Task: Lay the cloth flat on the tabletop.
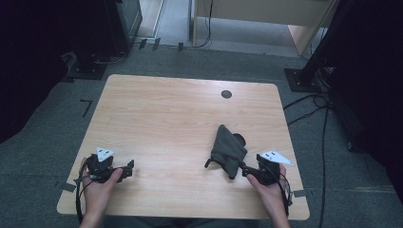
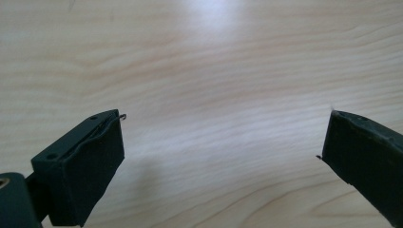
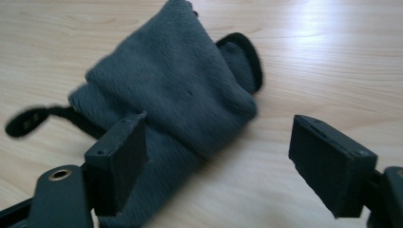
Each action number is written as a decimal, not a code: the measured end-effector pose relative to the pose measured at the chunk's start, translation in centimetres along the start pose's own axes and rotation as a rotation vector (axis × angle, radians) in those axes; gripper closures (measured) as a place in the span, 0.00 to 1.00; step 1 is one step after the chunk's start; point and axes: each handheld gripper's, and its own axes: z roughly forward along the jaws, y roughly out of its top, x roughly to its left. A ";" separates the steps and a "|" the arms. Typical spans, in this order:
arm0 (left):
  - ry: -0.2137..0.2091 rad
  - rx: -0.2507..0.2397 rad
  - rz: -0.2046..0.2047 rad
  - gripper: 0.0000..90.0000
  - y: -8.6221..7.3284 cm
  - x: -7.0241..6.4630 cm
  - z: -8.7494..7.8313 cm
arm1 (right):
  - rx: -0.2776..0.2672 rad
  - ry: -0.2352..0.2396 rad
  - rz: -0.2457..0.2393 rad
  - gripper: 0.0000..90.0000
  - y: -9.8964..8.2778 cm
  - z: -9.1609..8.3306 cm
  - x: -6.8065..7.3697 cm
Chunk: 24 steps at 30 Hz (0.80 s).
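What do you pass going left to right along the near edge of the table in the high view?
Left hand → left gripper, jaws open over bare table → grey cloth pouch → right gripper, jaws open at the pouch → right hand.

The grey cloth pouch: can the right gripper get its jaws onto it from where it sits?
Probably yes. The right gripper is open just short of the grey cloth pouch, its jaws apart with one beside the fabric. Nothing stands between them on the table.
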 end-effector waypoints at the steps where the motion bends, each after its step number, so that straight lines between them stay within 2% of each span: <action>1: -0.013 -0.011 0.006 0.00 0.5 -0.5 -0.1 | 0.021 0.033 0.028 0.21 0.9 1.4 0.2; 2: -0.034 -0.026 0.009 0.00 1.2 -1.2 -0.1 | 0.036 0.029 0.037 0.21 1.2 2.1 0.4; 3: -0.034 -0.026 0.009 0.00 1.2 -1.2 -0.1 | 0.046 0.028 0.039 0.22 1.5 2.5 0.6; 6: -0.057 -0.052 0.042 0.00 3.0 -2.9 0.4 | 0.080 0.029 0.025 0.30 2.2 3.7 1.6; 9: -0.073 -0.060 0.054 0.00 3.7 -3.4 0.6 | 0.102 0.027 0.006 0.35 2.3 4.3 2.2; 10: -0.079 -0.065 0.057 0.00 3.9 -3.6 0.7 | 0.122 -0.009 -0.005 0.43 2.3 4.7 2.5; 13: -0.103 -0.073 0.077 0.00 4.1 -4.4 1.2 | 0.116 -0.023 0.012 0.63 2.3 4.8 2.5; 14: -0.103 -0.073 0.077 0.00 4.1 -4.4 1.2 | 0.116 -0.023 0.012 0.63 2.3 4.8 2.5; 15: -0.111 -0.073 0.103 0.00 3.9 -4.9 1.2 | 0.071 -0.014 0.021 0.81 2.2 4.3 2.5; 16: -0.121 -0.083 0.103 0.00 3.8 -5.1 1.1 | 0.048 -0.012 0.026 0.85 2.2 4.0 2.7; 17: -0.121 -0.083 0.103 0.00 3.8 -5.1 1.1 | 0.048 -0.012 0.026 0.85 2.2 4.0 2.7; 18: -0.154 -0.099 0.096 0.02 3.2 -5.7 0.9 | 0.010 0.010 0.002 0.88 2.3 3.5 3.3; 19: -0.154 -0.099 0.096 0.02 3.2 -5.7 0.9 | -0.009 0.026 -0.009 0.89 2.4 3.1 3.7; 20: -0.162 -0.101 0.109 0.02 2.9 -6.1 0.9 | -0.031 0.043 -0.016 0.89 2.5 2.8 4.2; 21: -0.189 -0.092 0.132 0.02 2.4 -7.0 1.0 | -0.043 0.066 -0.020 0.89 2.6 2.6 4.8; 22: -0.189 -0.092 0.132 0.02 2.4 -7.0 1.0 | -0.043 0.066 -0.020 0.89 2.6 2.6 4.8; 23: -0.225 -0.088 0.162 0.02 2.1 -8.0 0.9 | -0.072 0.129 -0.029 0.89 3.0 2.0 6.3; 24: -0.225 -0.088 0.162 0.02 2.1 -8.0 0.9 | -0.072 0.129 -0.029 0.89 3.0 2.0 6.3</action>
